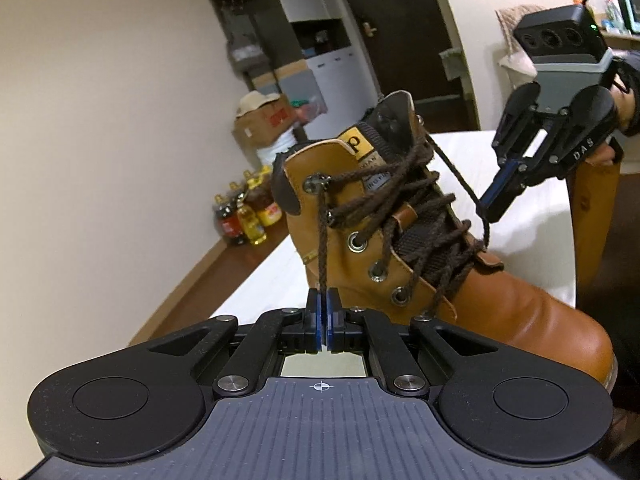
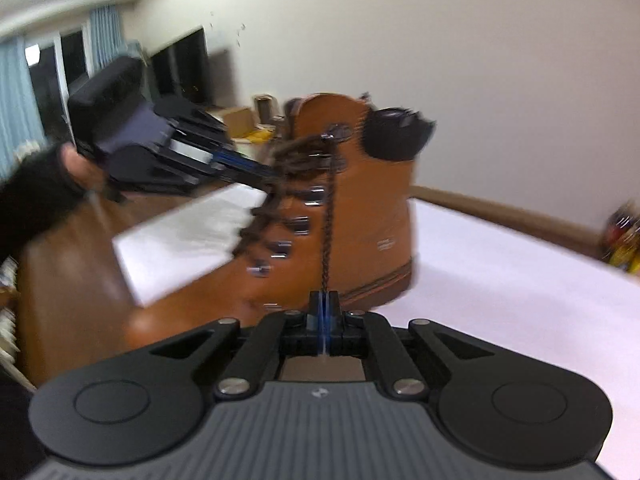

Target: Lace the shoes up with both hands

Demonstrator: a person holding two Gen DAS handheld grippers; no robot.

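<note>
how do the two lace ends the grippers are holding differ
The left gripper holds the left lace end, which hangs nearly straight down from the boot's top eyelet. The right gripper holds the right lace end, which slants away from the collar. Both are dark brown braided cord, pinched by shut jaws.

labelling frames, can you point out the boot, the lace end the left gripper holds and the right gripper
boot (image 1: pixel 516 308): left wrist view, toe leather
lace end (image 1: pixel 321 240): left wrist view, strand below top eyelet
right gripper (image 1: pixel 490 210): left wrist view, closed fingertips
</note>
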